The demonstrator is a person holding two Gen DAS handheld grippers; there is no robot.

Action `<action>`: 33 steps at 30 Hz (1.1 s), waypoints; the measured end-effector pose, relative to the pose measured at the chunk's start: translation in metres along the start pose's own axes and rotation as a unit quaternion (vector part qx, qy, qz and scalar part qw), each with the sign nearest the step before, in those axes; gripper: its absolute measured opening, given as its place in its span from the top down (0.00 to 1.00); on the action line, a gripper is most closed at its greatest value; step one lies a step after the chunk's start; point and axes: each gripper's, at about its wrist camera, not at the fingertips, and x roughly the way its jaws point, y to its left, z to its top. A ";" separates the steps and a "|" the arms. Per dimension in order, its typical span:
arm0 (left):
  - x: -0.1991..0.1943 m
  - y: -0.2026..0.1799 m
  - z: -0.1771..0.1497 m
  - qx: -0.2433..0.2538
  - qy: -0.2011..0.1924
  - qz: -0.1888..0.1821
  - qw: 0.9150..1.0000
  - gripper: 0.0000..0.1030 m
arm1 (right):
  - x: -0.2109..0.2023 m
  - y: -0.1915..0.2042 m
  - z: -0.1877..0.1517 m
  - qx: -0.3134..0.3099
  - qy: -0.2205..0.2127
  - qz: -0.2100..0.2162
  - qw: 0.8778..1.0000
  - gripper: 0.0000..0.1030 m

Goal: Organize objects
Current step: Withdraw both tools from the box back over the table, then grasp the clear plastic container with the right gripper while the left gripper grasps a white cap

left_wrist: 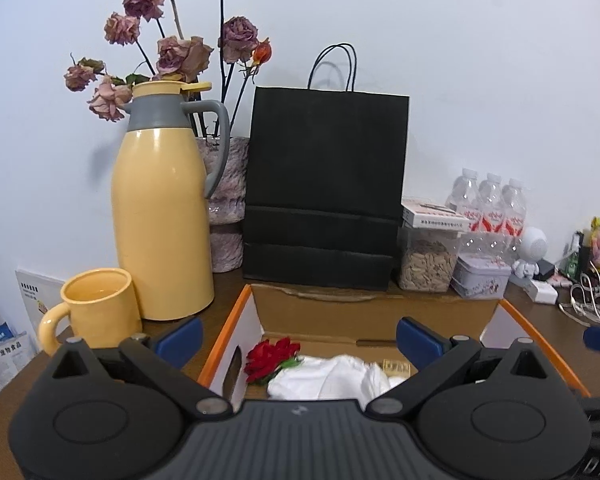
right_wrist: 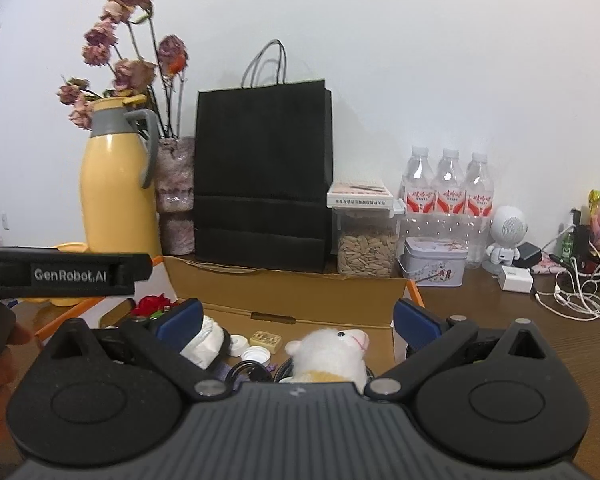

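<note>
An open cardboard box (left_wrist: 376, 306) with orange edges sits on the brown table. Inside it lie a red fabric rose (left_wrist: 270, 358), a white cloth (left_wrist: 332, 376) and a small tan tile (left_wrist: 396, 367). My left gripper (left_wrist: 300, 338) is open and empty above the box's near side. In the right wrist view the same box (right_wrist: 292, 294) also holds a white plush lamb (right_wrist: 332, 354), white bottle caps (right_wrist: 256, 354), a tan tile (right_wrist: 265, 339) and the rose (right_wrist: 154, 305). My right gripper (right_wrist: 296, 326) is open and empty above the lamb.
Behind the box stand a yellow thermos jug (left_wrist: 162, 216), a yellow mug (left_wrist: 94, 312), a vase of dried roses (left_wrist: 228, 208), a black paper bag (left_wrist: 324, 184), a seed jar (left_wrist: 426, 262), a tin (left_wrist: 480, 276), water bottles (left_wrist: 488, 208), a white robot figure (right_wrist: 506, 236) and cables (right_wrist: 572, 292).
</note>
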 end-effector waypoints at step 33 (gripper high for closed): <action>-0.099 0.098 -0.081 0.026 0.092 0.013 0.995 0.00 | -0.025 0.071 -0.071 -0.101 0.157 0.187 0.965 0.00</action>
